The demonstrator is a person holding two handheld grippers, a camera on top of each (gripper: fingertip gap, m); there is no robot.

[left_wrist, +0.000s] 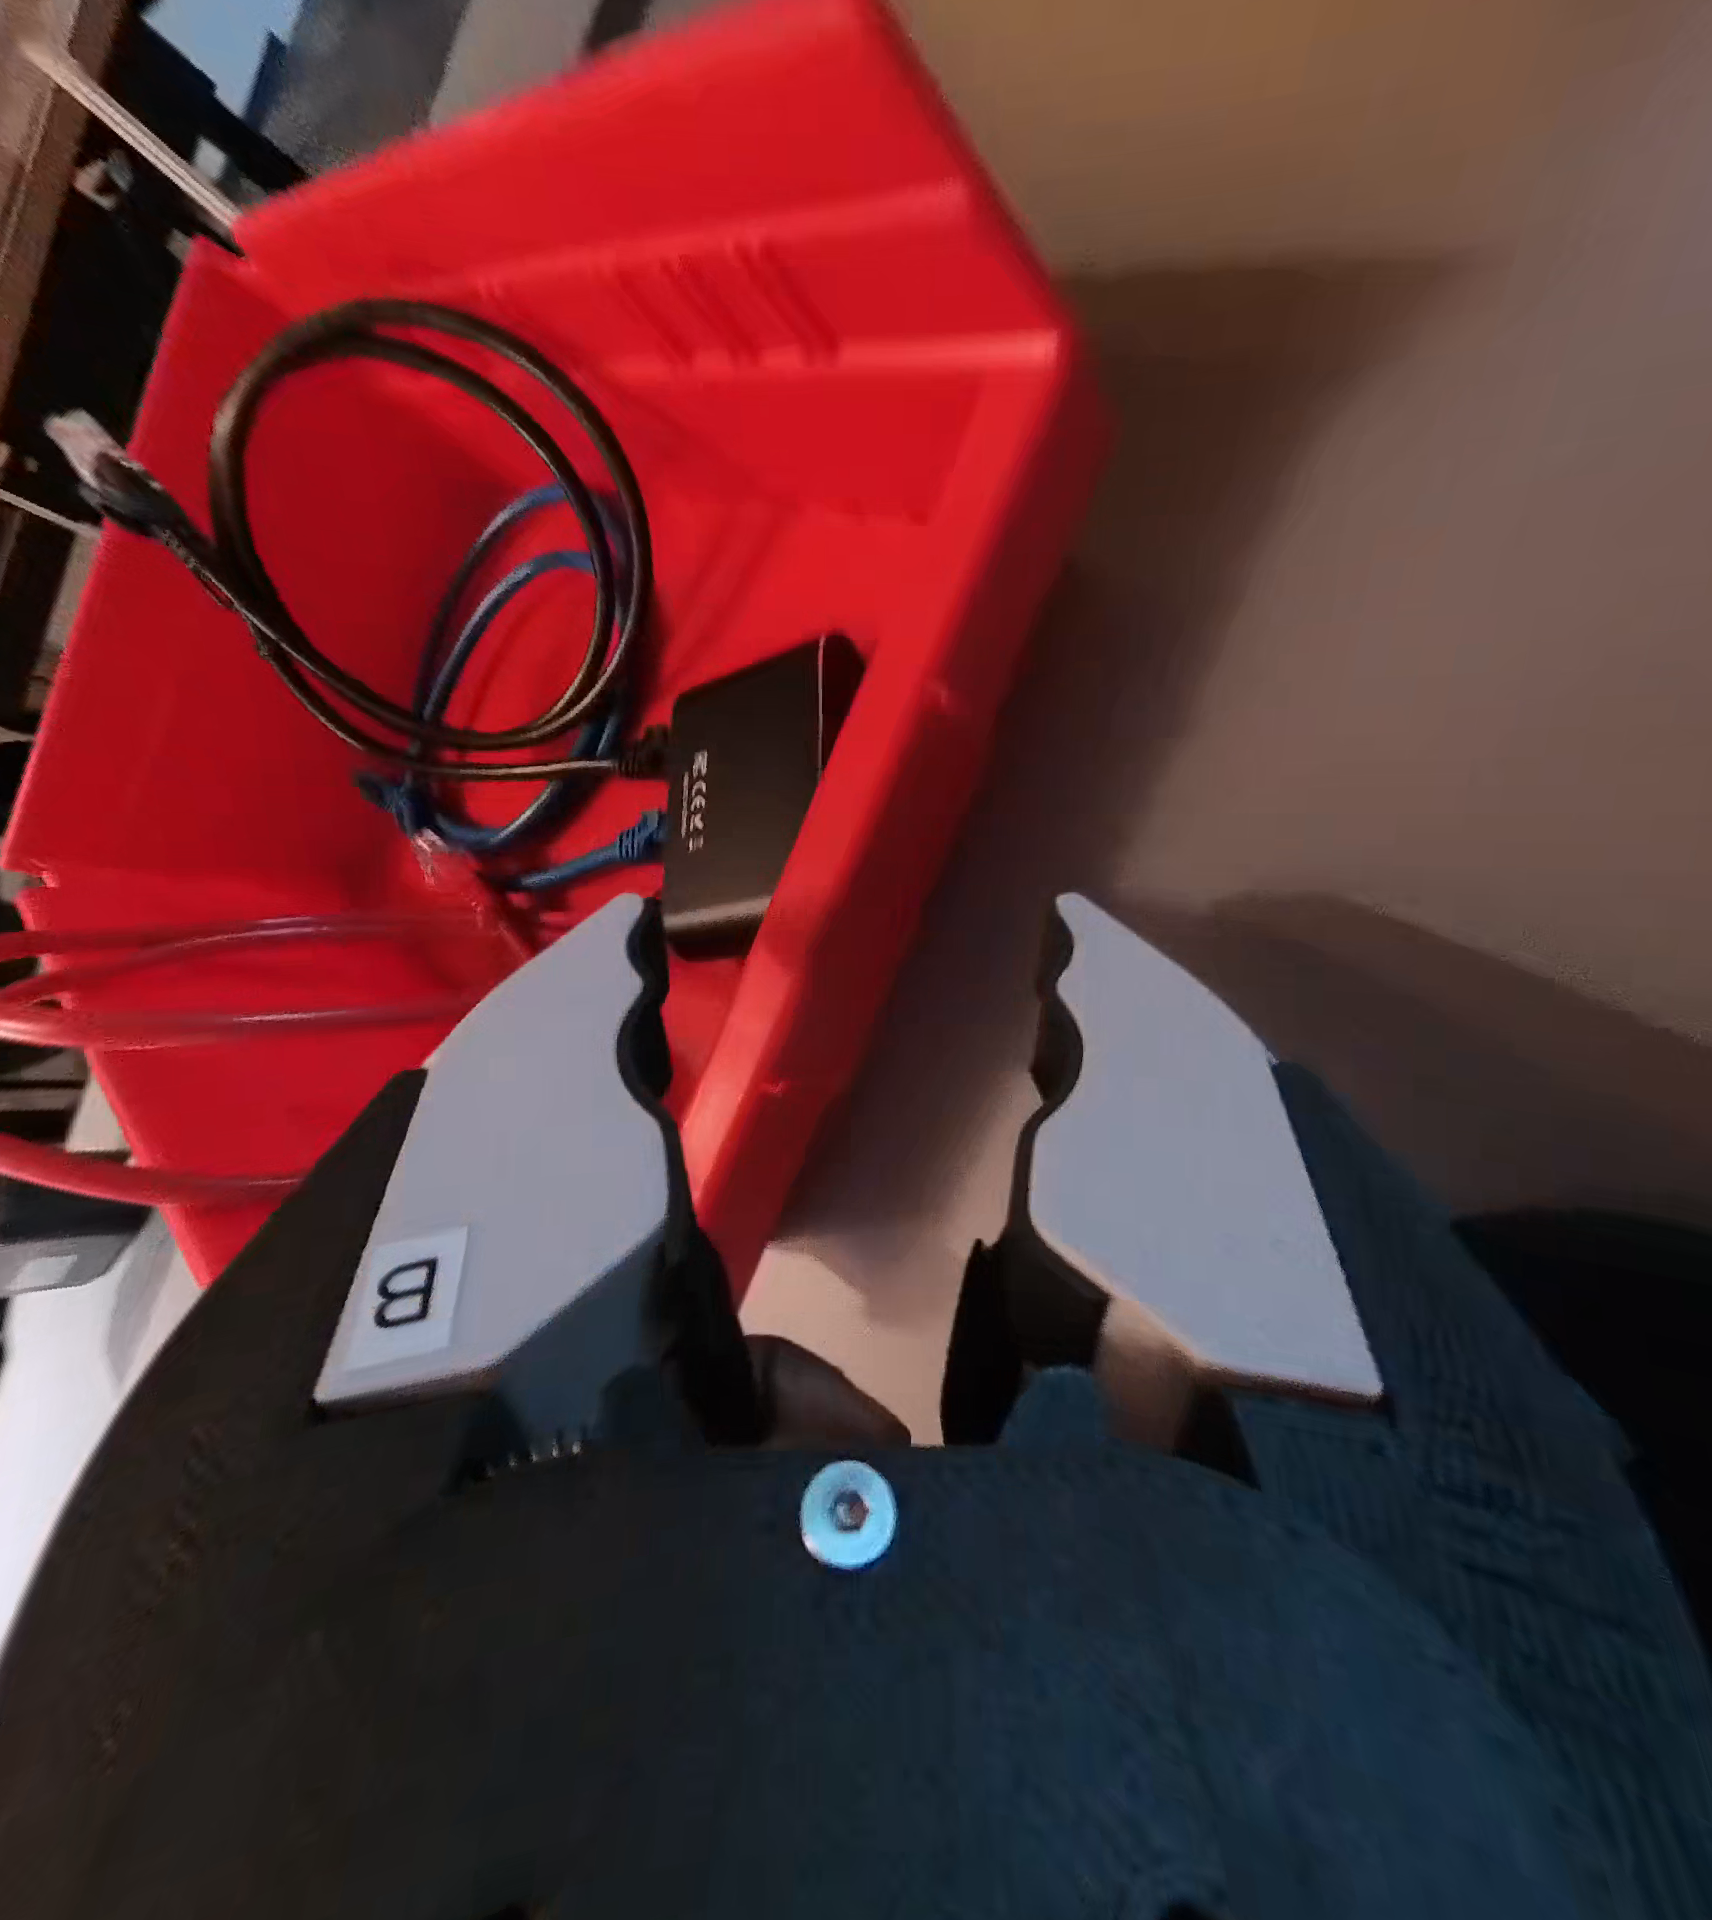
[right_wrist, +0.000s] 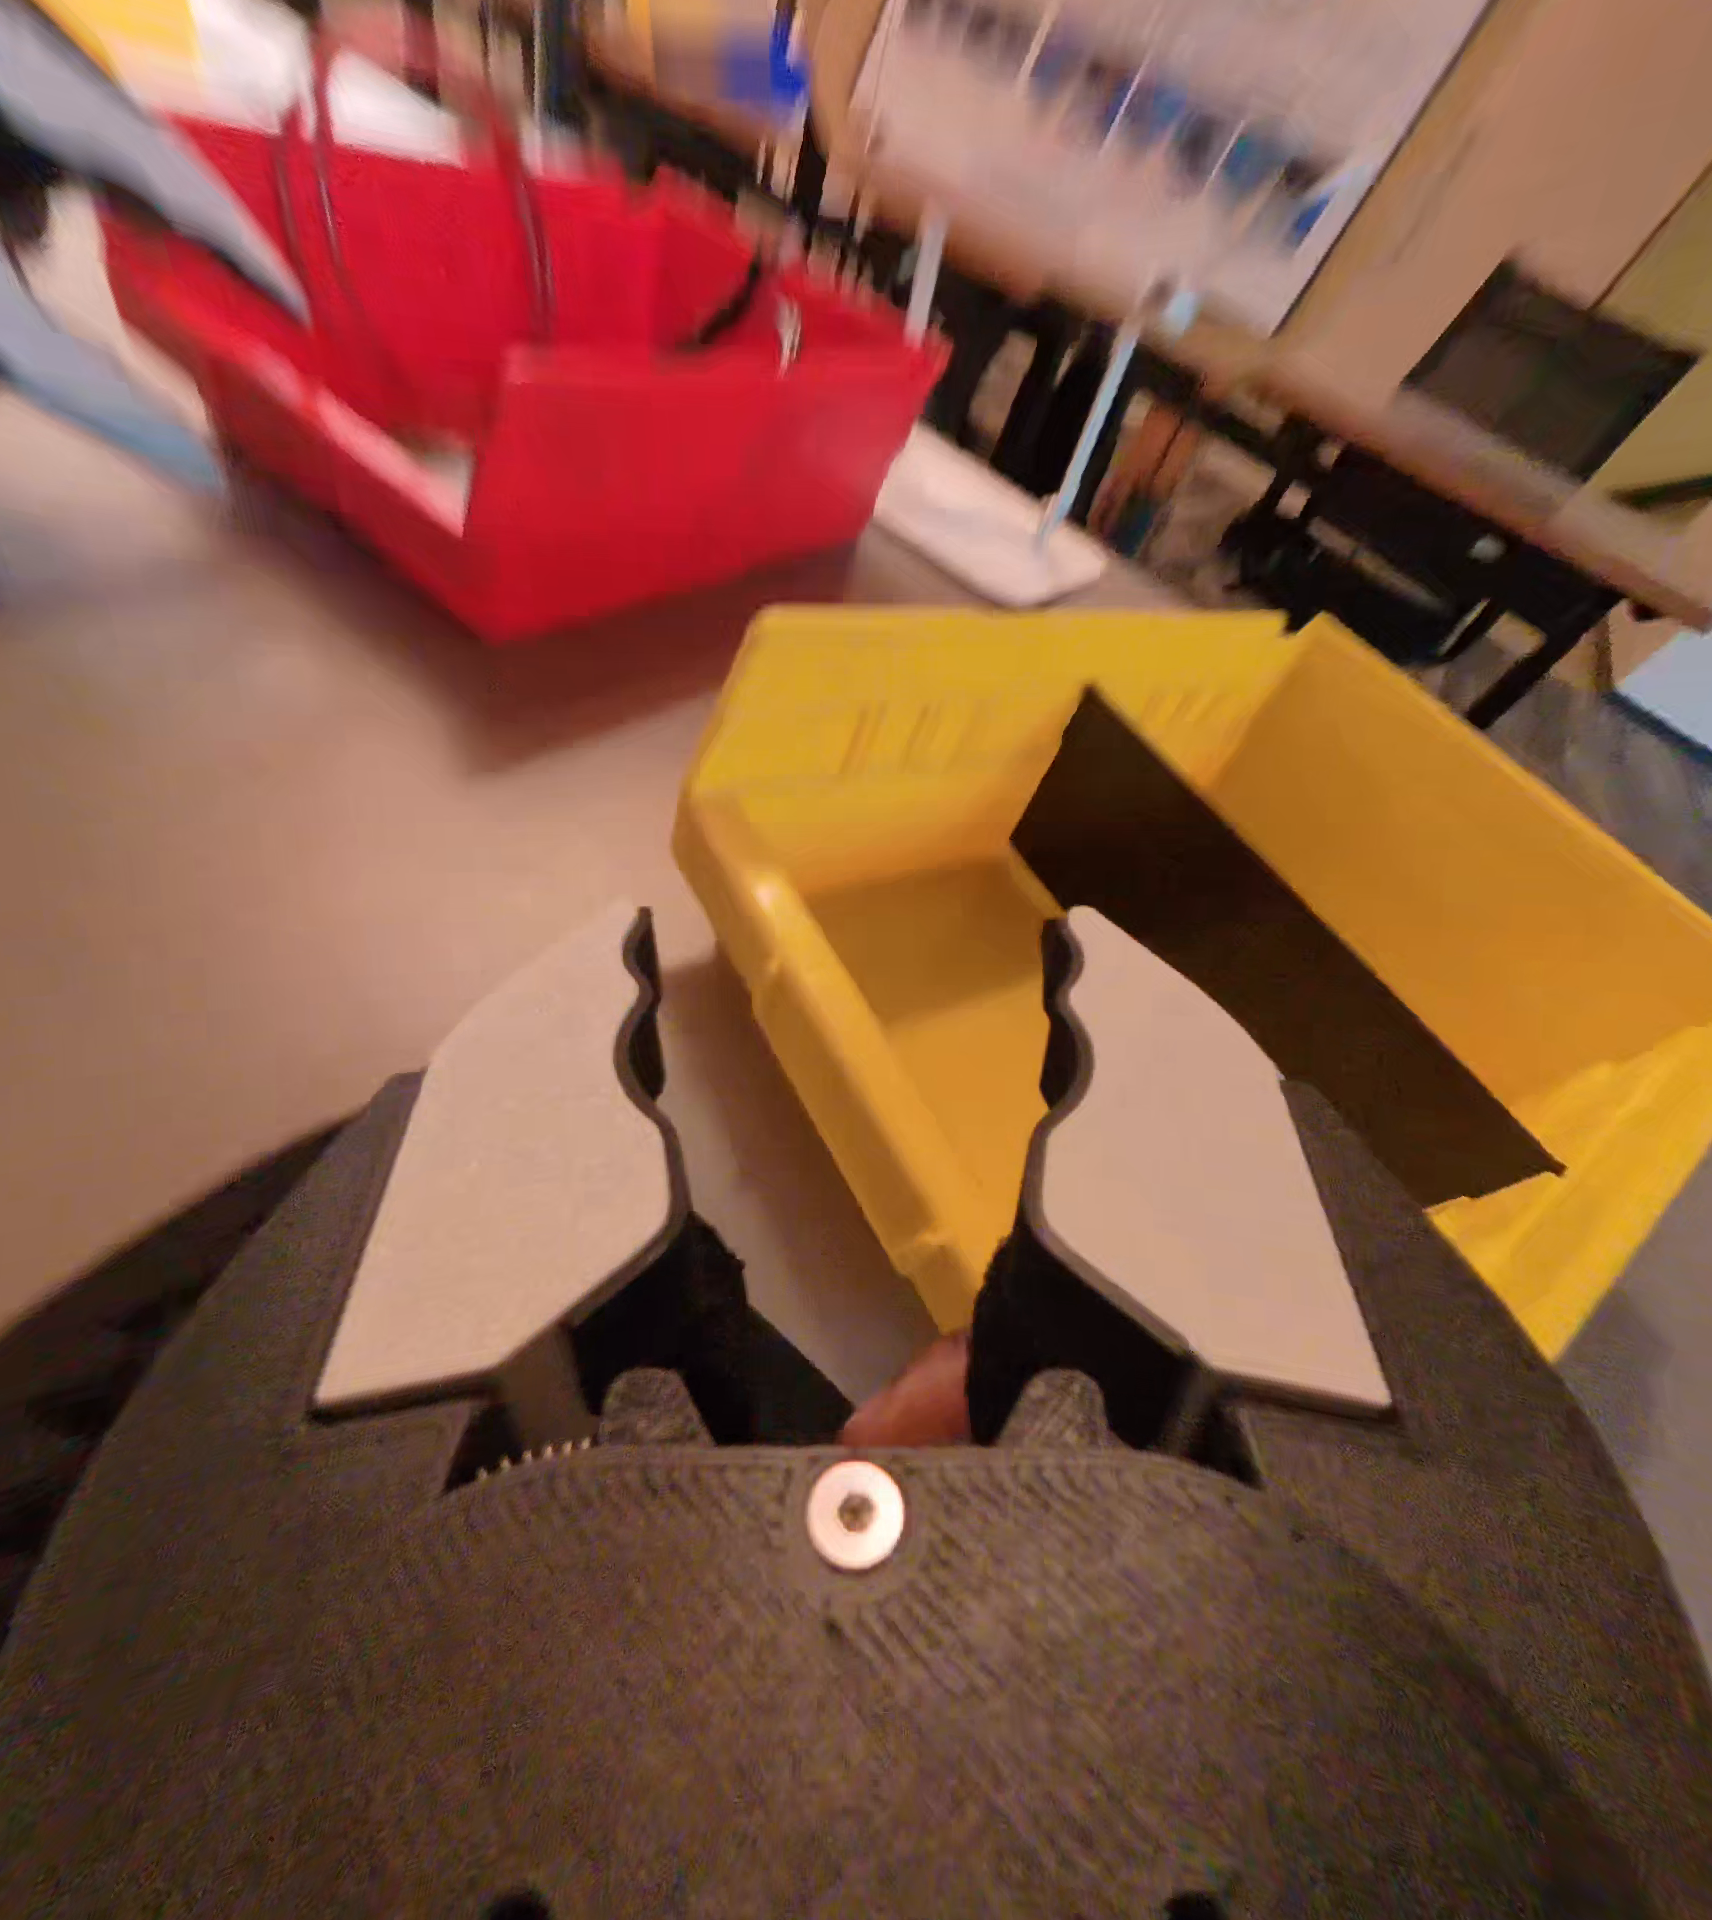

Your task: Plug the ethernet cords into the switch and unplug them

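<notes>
In the left wrist view a red bin (left_wrist: pixel 831 436) holds a small black switch (left_wrist: pixel 743 790) against its right wall. A black cord (left_wrist: pixel 436 520) and a blue cord (left_wrist: pixel 509 665) lie coiled in the bin, each with one plug at the switch's side. A red cord (left_wrist: pixel 104 1060) loops out over the bin's near left edge. My left gripper (left_wrist: pixel 857 925) is open and empty, just short of the bin's near wall. My right gripper (right_wrist: pixel 847 935) is open and empty above the table, at the near corner of a yellow bin (right_wrist: pixel 1403 862). The red bin (right_wrist: pixel 623 488) shows blurred farther off.
The yellow bin has a black divider (right_wrist: pixel 1278 997) across it and holds nothing else that I see. The bins stand on a tan table (right_wrist: pixel 208 831). Behind it are a white stand base (right_wrist: pixel 997 530) and another table with dark legs (right_wrist: pixel 1403 488). Across from one pair of fingers to the other is roughly 30 centimeters.
</notes>
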